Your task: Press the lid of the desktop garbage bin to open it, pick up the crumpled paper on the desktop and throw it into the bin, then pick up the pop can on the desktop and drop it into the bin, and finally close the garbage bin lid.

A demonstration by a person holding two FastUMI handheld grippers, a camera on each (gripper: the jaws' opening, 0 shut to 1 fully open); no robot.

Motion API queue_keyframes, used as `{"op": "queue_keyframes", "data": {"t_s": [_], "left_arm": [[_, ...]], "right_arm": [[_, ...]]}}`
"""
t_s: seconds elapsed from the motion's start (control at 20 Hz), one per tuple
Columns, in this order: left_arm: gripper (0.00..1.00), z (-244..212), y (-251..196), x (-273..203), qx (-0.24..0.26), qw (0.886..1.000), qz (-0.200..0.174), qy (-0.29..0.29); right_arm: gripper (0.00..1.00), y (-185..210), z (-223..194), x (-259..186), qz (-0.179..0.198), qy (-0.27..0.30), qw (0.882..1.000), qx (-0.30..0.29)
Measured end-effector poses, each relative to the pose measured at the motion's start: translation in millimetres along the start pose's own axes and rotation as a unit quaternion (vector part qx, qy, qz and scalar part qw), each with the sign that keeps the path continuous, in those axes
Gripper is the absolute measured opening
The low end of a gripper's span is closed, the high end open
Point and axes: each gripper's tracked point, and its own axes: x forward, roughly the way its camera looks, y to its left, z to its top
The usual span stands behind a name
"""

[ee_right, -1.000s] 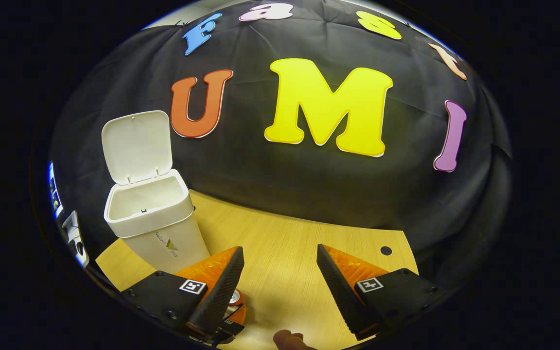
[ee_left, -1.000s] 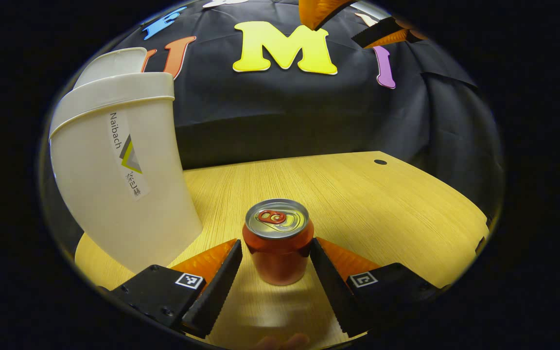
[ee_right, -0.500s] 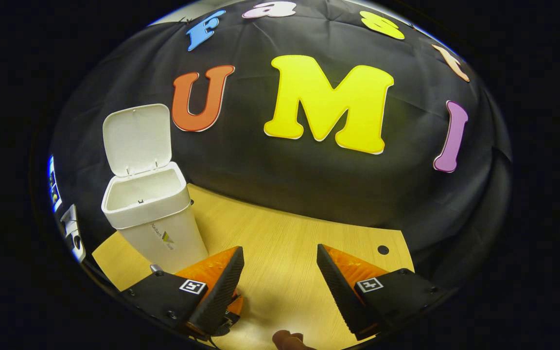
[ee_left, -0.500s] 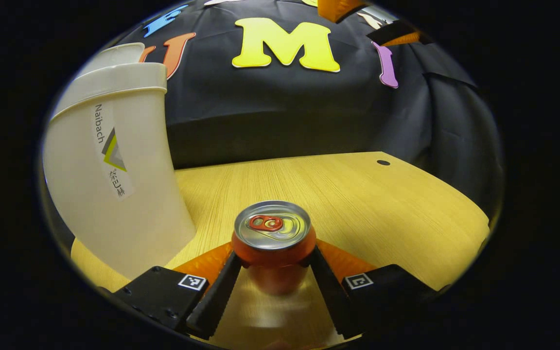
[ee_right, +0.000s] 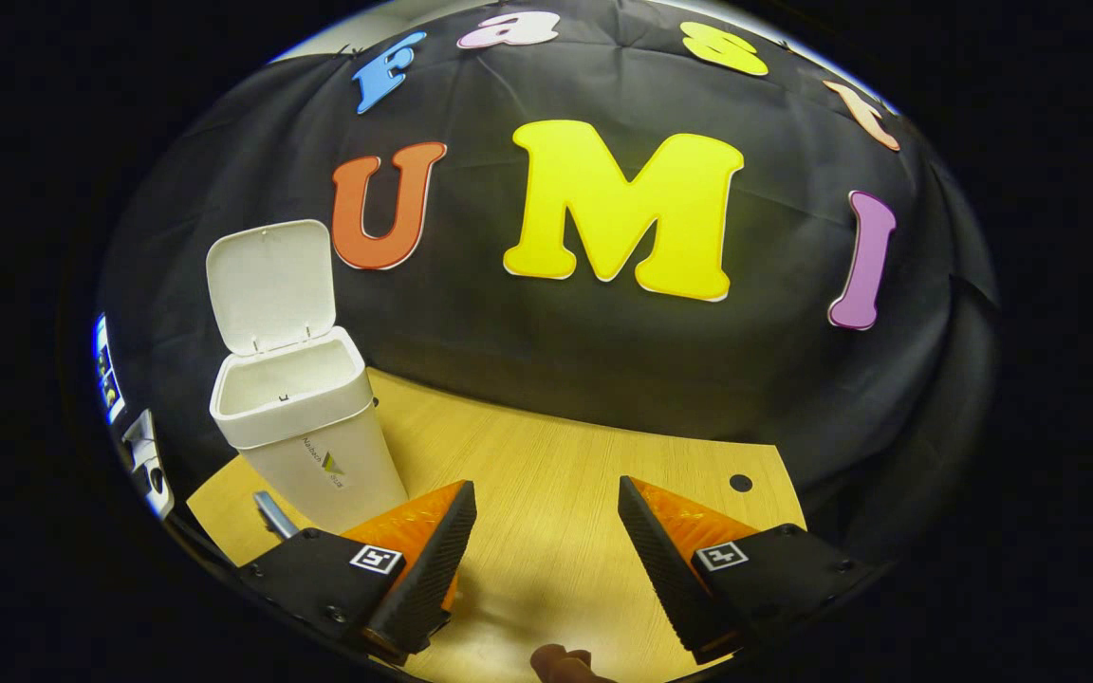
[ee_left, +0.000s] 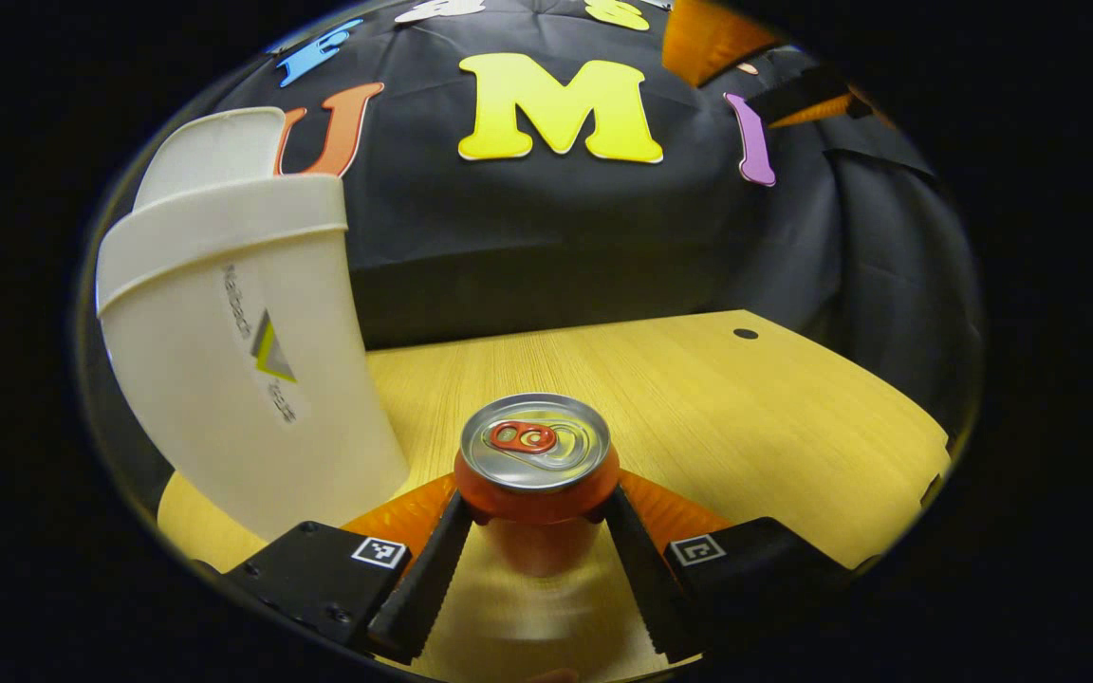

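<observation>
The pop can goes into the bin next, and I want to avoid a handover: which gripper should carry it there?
Left. The left gripper is closed on the pop can, beside the open garbage bin. The right gripper is open and holds nothing.

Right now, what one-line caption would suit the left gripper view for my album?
Left gripper clamps an upright pop can on the wooden desktop, beside the white bin.
</observation>
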Motion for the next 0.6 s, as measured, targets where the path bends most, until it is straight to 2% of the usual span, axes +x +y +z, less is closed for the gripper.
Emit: {"op": "queue_keyframes", "data": {"t_s": [0.3,0.4,0.6], "left_arm": [[0.85,66.9,22.6,-40.9,0.01,0.999,0.023,-0.02],[0.85,88.8,34.3,-52.8,0.013,0.999,0.034,-0.018],[0.85,140.5,68.9,-73.7,0.006,0.998,0.061,-0.021]], "right_arm": [[0.96,-30.3,18.7,-24.8,-0.017,-0.024,0.999,0.04],[0.94,-41.5,21.8,-31.7,-0.022,-0.031,0.998,0.05],[0.96,-60.0,18.6,-36.8,-0.035,-0.034,0.996,0.078]]}}
